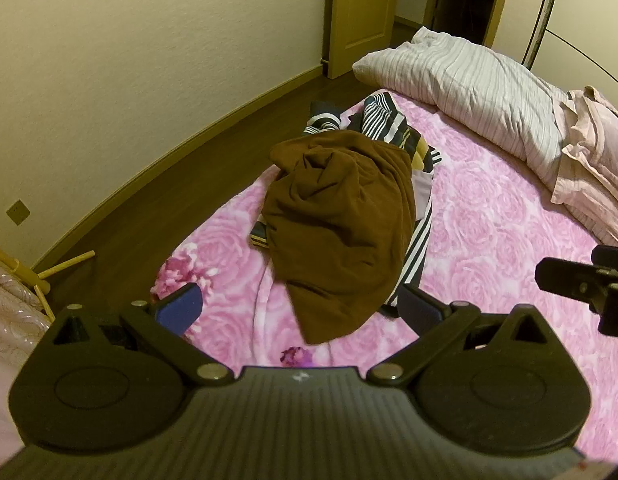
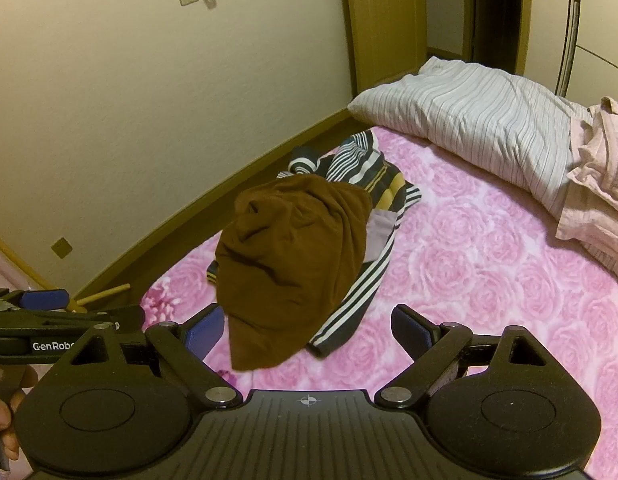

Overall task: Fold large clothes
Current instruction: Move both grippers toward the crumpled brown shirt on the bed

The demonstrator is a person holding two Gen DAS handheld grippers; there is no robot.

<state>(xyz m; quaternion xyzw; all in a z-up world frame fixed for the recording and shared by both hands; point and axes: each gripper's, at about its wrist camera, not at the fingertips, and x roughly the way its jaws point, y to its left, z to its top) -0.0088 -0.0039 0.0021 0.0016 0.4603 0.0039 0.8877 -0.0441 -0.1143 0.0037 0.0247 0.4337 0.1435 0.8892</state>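
Your left gripper has its jaws spread as wide as they go, nothing pinched between them, just hanging over the near edge of the bed. Same deal with your right gripper: wide open, empty, tilted down at the bedding. The blue pads on both are bare. Right in front of them sits the brown garment, crumpled in a loose heap, its lower end reaching down between the left gripper's fingers in that view but not touching them as far as you can tell. It's lying on top of a dark striped jacket, which pokes out above and along the right side of it. Both are on the pink rose-print blanket, toward the side of the bed nearest the wall. Further back there's a striped pillow and a pale pink one beside it, then a wooden door.
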